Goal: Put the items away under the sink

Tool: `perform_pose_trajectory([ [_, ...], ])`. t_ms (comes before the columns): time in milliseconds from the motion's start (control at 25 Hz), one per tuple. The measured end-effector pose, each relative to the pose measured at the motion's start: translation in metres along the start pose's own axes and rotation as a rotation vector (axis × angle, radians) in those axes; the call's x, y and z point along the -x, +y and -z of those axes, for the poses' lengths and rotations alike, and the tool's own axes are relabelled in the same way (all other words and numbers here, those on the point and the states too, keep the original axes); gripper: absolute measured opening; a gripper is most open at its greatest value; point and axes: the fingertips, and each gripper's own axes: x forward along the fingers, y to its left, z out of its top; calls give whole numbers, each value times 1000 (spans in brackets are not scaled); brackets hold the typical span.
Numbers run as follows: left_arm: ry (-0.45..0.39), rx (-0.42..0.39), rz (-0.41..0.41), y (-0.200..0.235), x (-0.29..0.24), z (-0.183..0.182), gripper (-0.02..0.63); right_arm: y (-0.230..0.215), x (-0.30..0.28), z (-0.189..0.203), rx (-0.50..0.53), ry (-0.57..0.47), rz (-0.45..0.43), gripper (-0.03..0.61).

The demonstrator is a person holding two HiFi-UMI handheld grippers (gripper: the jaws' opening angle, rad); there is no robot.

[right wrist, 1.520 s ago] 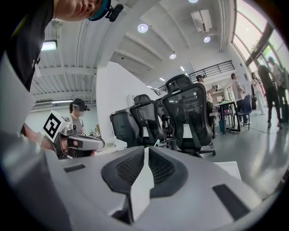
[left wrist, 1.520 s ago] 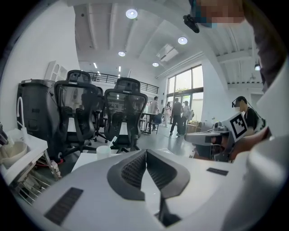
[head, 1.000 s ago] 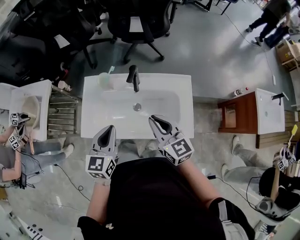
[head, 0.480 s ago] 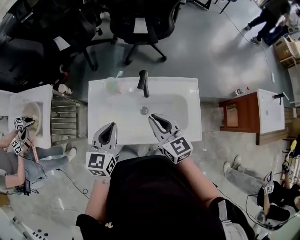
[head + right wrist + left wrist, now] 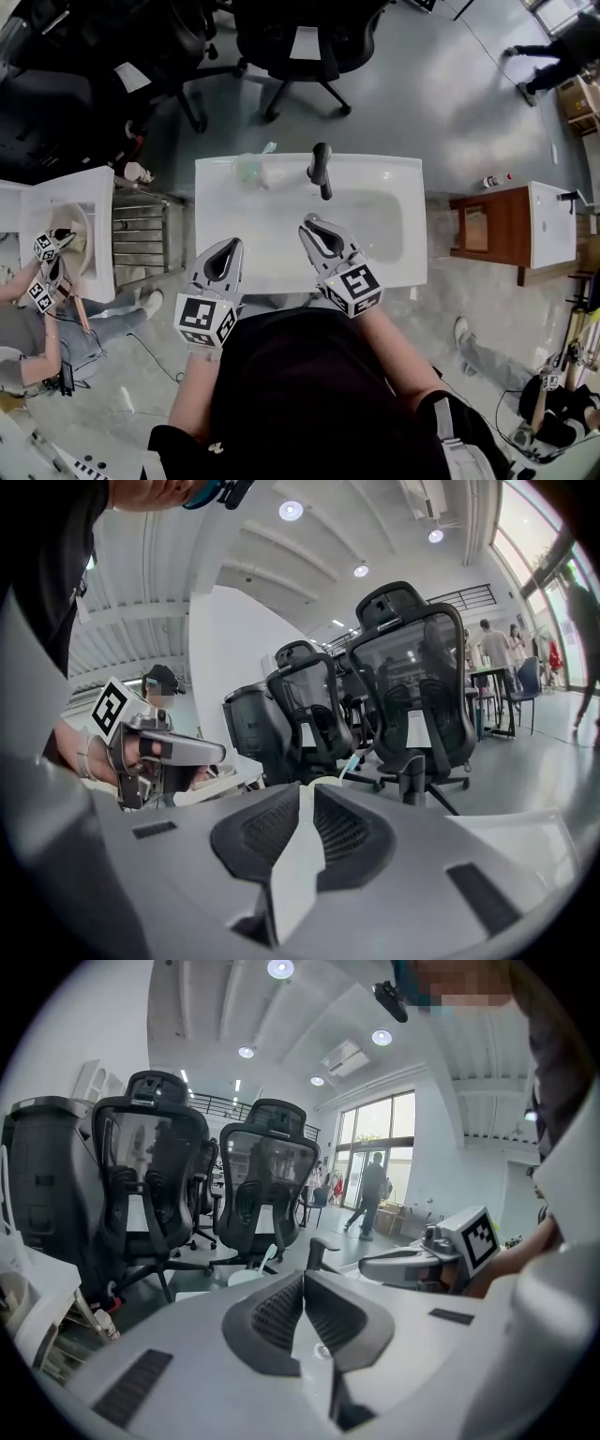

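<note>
Over the near edge of the sink [image 5: 394, 192], the left gripper [image 5: 229, 247] and right gripper [image 5: 310, 226] are both closed on nothing.
Jaws pressed together, they are held side by side, pointing slightly down and away from the person toward the faucet [image 5: 322, 169]. The cup [image 5: 249, 170] stands at the sink's back left corner, near the faucet, and its toothbrush [image 5: 269, 147] slants toward the faucet.

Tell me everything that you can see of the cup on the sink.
The cup is pale green and looks like translucent plastic. It stands upright on the back rim of the white sink, towards the left corner, to the left of the black tap. A pale toothbrush stands in it and leans out over its edge.
</note>
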Motion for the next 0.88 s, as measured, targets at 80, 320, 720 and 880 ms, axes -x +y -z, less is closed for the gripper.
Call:
perform_pose_trajectory([
  [80,15,-2,20,9,0,3,23,0,-14,6,-4,10,13,46],
  [320,61,-15,93,30,-4,15,23,0,-53,23,12,46,50,46],
  [720,103,2,133,63,-7,36,23,-17,-112,62,11,117,106,48],
  [880,121,6,131,70,-5,44,23,-25,-133,74,12,141,116,48],
])
